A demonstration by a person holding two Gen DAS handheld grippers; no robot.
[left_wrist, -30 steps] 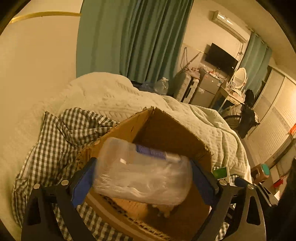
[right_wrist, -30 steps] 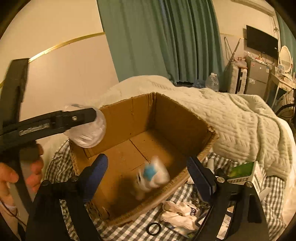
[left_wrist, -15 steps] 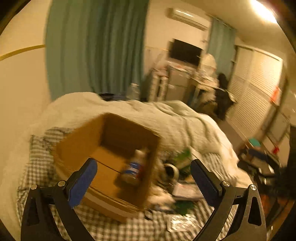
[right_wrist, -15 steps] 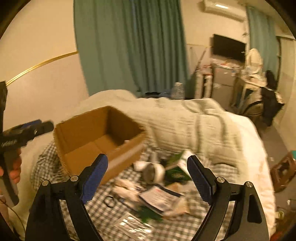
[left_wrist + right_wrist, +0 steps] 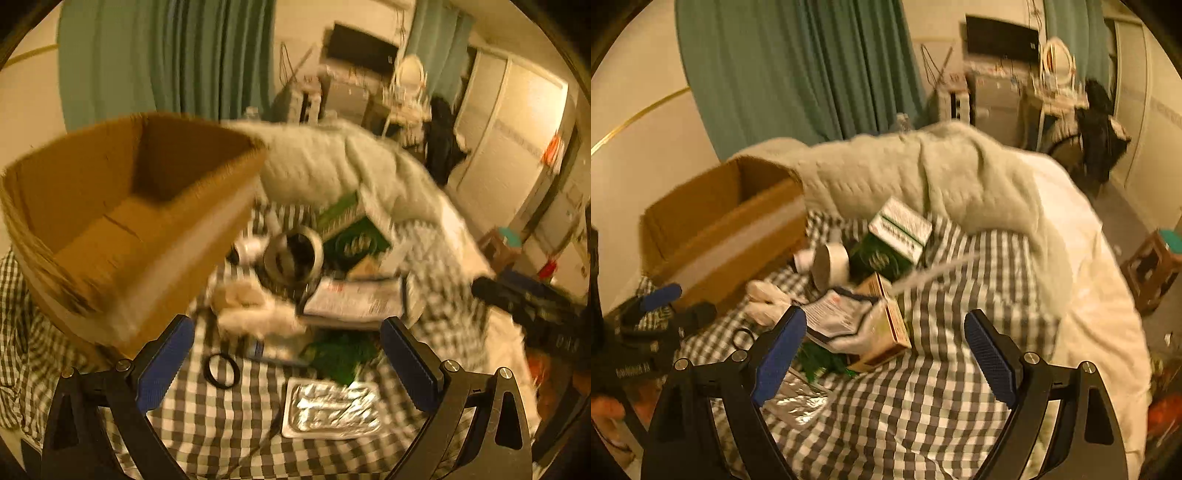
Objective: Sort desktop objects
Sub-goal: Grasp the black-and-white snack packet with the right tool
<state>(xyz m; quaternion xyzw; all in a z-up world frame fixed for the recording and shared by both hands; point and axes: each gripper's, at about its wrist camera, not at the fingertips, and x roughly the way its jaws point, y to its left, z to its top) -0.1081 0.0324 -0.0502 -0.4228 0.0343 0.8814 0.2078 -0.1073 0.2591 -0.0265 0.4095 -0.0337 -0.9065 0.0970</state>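
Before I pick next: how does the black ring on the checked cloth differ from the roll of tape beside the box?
The black ring lies flat on the checked cloth; the roll of tape stands on edge, its hole facing the left camera. The ring is thin and dark; the tape is wide, pale and much bulkier. The ring lies alone; the tape sits crowded among clutter. Both are round with open centres.

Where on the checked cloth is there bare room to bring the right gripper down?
Bare checked cloth lies between the pile's tan box and the cream quilt. It is crowded from that box to the cardboard box: tape roll, packets, foil pack.
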